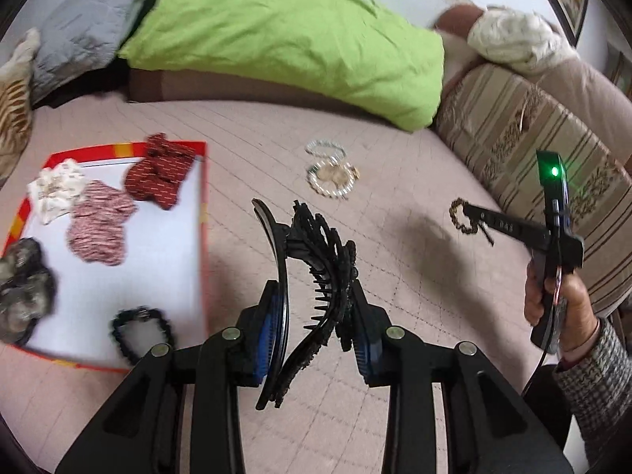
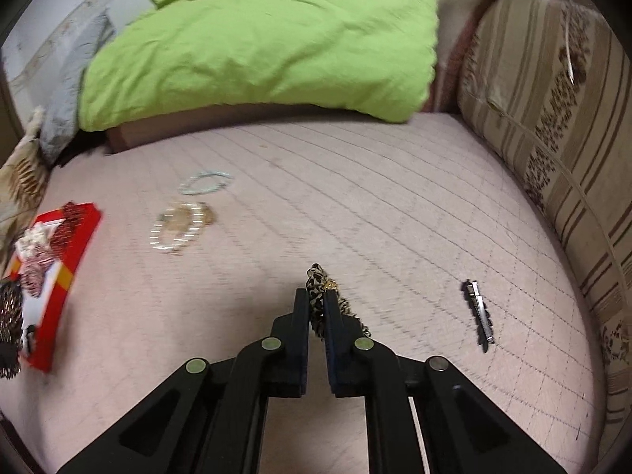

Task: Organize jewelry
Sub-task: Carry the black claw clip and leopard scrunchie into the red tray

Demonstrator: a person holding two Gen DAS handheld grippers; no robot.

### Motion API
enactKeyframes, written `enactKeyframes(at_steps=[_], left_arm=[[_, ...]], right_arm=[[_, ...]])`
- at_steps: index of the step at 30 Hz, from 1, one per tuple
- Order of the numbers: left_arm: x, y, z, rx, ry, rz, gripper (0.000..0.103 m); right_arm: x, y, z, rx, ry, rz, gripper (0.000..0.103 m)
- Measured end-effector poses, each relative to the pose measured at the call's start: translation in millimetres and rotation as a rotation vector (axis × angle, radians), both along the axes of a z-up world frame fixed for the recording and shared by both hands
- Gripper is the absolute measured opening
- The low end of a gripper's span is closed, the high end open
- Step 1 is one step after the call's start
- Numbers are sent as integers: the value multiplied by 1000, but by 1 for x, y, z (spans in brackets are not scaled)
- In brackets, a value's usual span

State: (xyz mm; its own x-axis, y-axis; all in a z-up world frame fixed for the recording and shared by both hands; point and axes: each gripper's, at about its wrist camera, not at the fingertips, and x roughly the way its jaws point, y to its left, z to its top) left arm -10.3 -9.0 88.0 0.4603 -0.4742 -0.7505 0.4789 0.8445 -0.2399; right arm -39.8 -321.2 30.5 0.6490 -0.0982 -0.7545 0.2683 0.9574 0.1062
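My left gripper (image 1: 312, 316) is shut on a large black hair claw clip (image 1: 312, 276), held above the pink bed cover to the right of the red-edged white tray (image 1: 166, 245). The tray holds several scrunchies (image 1: 98, 225) and a dark beaded bracelet (image 1: 142, 328). My right gripper (image 2: 316, 300) is shut on a leopard-print hair tie (image 2: 316, 280); it also shows in the left wrist view (image 1: 462, 217), held in the air at the right. Pearl bracelets (image 1: 331, 173) lie on the cover beyond; they also show in the right wrist view (image 2: 177, 229).
A metal hair clip (image 2: 480, 316) lies on the cover at the right. A green pillow (image 1: 284, 39) lies at the back. A striped bolster cushion (image 2: 553, 118) borders the right side. The tray (image 2: 67, 276) sits far left in the right wrist view.
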Motion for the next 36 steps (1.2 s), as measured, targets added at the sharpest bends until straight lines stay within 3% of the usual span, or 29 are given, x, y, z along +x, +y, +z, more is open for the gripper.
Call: enactKeyframes(at_steps=[9, 19, 26, 36], left_arm=[[9, 91, 19, -63, -19, 176, 32], [34, 159, -9, -137, 50, 285, 32], [50, 175, -36, -167, 106, 307, 33], [62, 179, -48, -132, 109, 321, 33]], right_arm=[[3, 91, 39, 3, -45, 182, 8], [27, 226, 65, 24, -74, 438, 8], [64, 299, 46, 31, -16, 539, 8], [110, 331, -3, 20, 103, 534, 8]])
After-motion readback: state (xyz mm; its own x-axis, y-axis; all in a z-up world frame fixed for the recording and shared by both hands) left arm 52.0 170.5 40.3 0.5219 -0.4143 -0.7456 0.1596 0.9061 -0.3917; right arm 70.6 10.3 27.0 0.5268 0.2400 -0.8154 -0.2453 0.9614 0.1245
